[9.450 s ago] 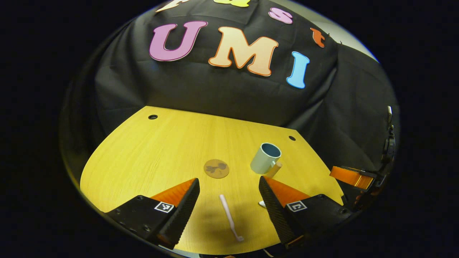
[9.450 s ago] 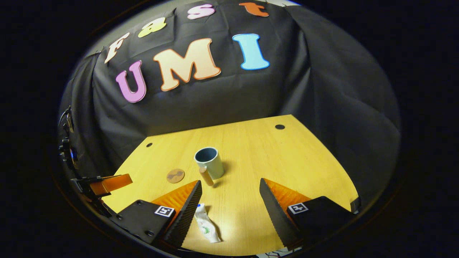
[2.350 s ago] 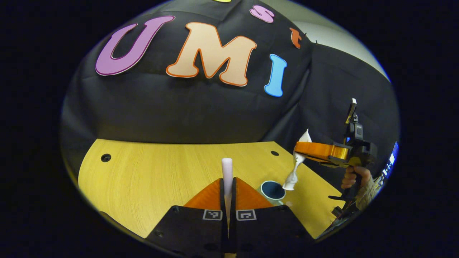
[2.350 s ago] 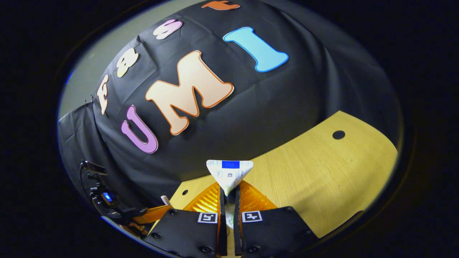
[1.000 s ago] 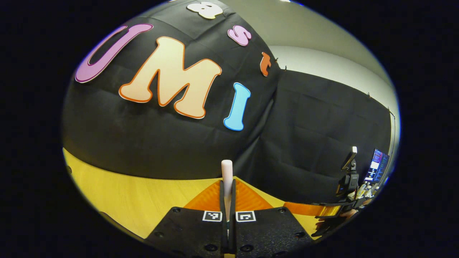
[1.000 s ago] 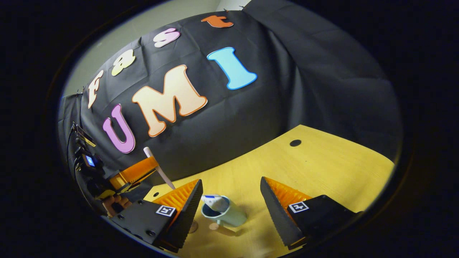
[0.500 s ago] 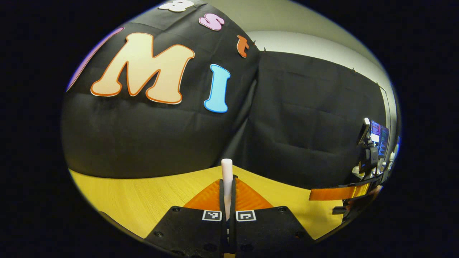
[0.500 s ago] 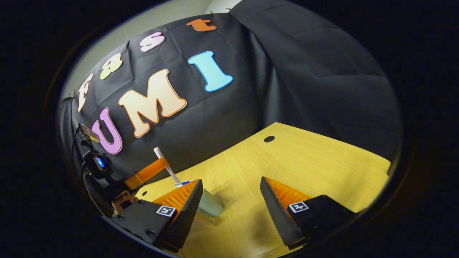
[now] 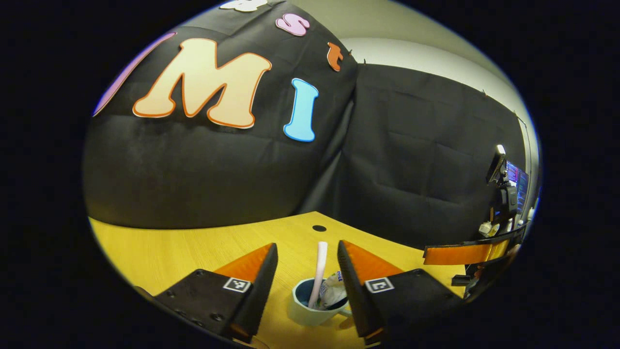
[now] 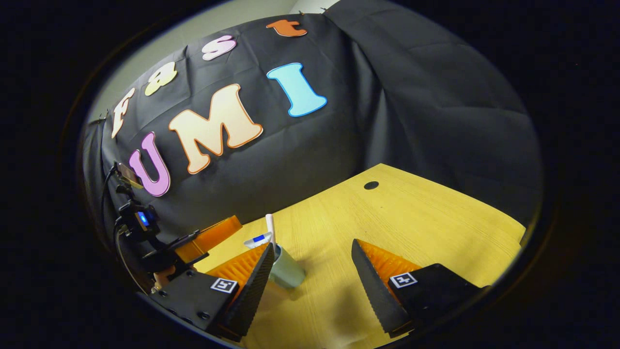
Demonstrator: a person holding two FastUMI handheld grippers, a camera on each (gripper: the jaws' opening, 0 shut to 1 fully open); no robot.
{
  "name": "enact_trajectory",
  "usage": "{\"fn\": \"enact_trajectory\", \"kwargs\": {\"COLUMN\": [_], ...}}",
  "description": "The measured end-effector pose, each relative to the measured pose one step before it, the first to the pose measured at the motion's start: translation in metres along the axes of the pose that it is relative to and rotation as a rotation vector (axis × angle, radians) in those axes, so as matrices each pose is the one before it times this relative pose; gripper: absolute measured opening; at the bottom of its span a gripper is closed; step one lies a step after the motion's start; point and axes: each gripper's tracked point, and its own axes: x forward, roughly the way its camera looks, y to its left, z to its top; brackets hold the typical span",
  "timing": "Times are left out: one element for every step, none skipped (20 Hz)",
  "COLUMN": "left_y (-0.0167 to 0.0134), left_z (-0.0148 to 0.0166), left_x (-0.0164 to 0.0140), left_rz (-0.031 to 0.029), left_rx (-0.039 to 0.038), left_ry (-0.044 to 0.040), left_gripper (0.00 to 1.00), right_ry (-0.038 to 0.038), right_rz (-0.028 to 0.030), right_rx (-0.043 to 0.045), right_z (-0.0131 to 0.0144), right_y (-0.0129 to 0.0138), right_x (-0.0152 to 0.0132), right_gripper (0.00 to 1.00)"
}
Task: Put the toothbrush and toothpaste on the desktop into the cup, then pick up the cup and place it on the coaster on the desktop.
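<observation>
Left gripper view: left gripper (image 9: 305, 286) jaws wide, empty, straddling cup (image 9: 310, 310) on desk (image 9: 160, 252). Toothbrush (image 9: 318, 271) and toothpaste (image 9: 333, 293) stand inside cup.

Right gripper view: right gripper (image 10: 310, 283) jaws wide, empty; cup (image 10: 287, 272) behind its left finger. Cup likely rigid, smooth, top-heavy; grip body low, level.

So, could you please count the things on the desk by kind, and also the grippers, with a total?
Cup: 1
Toothbrush, standing in the cup: 1
Toothpaste, in the cup: 1
Grippers, both open: 2, left gripper and right gripper
Total: 5
</observation>
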Motion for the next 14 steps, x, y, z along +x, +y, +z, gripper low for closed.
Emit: {"fn": "enact_trajectory", "kwargs": {"left_y": [0.00582,0.00672,0.00684,0.00858,0.00876,0.01119,0.01055,0.00894,0.00780,0.01035,0.01024,0.01162,0.01011,0.00892], "left_z": [0.00345,0.00458,0.00564,0.00575,0.00326,0.00230,0.00605,0.00586,0.00425,0.00126,0.00262,0.00220,0.00298,0.00095], "left_x": [-0.00655,-0.00633,-0.00694,-0.00698,-0.00671,-0.00894,-0.00834,-0.00618,-0.00809,-0.00761,-0.00778,-0.00790,-0.00675,-0.00673], "left_rz": [0.02147,0.02327,0.02413,0.02695,0.02987,0.03268,0.03752,0.02463,0.02517,0.02863,0.03380,0.03434,0.03219,0.02813], "left_rx": [0.01141,0.01011,0.00909,0.00829,0.00684,0.00617,0.00471,-0.00085,-0.00216,0.00204,0.00930,0.01434,0.01245,0.00787], "left_ry": [-0.00592,-0.01054,-0.01228,-0.01173,-0.00376,-0.00493,-0.00917,-0.01438,-0.00117,0.00230,0.00348,0.00266,0.00017,0.00390], "left_gripper": [0.86,0.91,0.94,0.94,0.94,0.94,0.95,0.94,0.94,0.94,0.94,0.94,0.94,0.94], "right_ry": [0.00664,0.00554,0.00600,0.00966,0.01224,0.00928,0.00873,0.01109,0.01396,0.01483,0.01785,0.02274,0.02247,0.02263], "right_rz": [0.01223,0.01319,0.01372,0.01066,0.01291,0.01452,0.01533,0.01763,0.01672,0.01545,0.01900,0.02261,0.02076,0.01853], "right_rx": [0.00061,-0.00201,-0.00366,-0.00469,-0.00399,-0.00641,-0.00889,-0.00893,-0.01039,-0.01067,-0.00573,-0.00140,0.00021,-0.00184], "right_z": [-0.00043,0.00019,-0.00019,-0.00076,-0.00028,-0.00018,0.00063,-0.00013,-0.00120,-0.00185,-0.00214,-0.00320,-0.00380,-0.00360], "right_y": [0.00448,0.00522,0.00529,0.00366,0.00444,0.00507,0.00574,0.00678,0.00622,0.00588,0.00694,0.00750,0.00613,0.00438], "right_x": [0.00079,0.00223,0.00127,0.00244,0.00260,0.00261,0.00281,0.00255,0.00412,0.00404,0.00376,0.00431,0.00377,0.00451], "right_gripper": [0.98,0.98,0.98,0.98,0.98,0.98,0.98,0.98,0.98,0.98,0.98,0.98,0.98,0.98]}}
